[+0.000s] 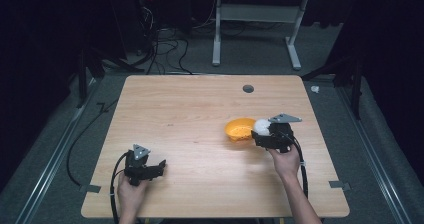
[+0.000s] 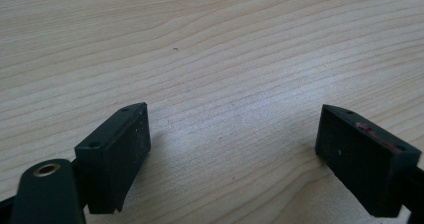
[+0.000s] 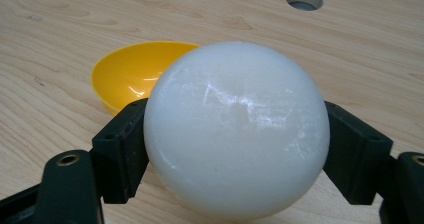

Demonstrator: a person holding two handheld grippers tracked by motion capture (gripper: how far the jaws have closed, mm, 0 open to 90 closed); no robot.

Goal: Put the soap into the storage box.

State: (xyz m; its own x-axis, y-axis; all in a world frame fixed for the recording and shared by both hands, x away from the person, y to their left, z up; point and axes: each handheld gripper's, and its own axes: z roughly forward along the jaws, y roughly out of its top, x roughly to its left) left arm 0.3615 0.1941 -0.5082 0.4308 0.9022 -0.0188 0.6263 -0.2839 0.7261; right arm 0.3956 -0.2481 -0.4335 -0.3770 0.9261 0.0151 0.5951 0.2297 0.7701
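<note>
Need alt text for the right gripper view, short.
A white ball is clamped between the two black jaws of the right tongs, close to the camera. Behind it to the left, an empty yellow bowl sits on the light wooden table, which has a round hole near its far edge.

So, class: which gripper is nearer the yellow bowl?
Right. The right gripper holds a white ball beside the yellow bowl; the left gripper sits far off, near the table's front edge.
</note>
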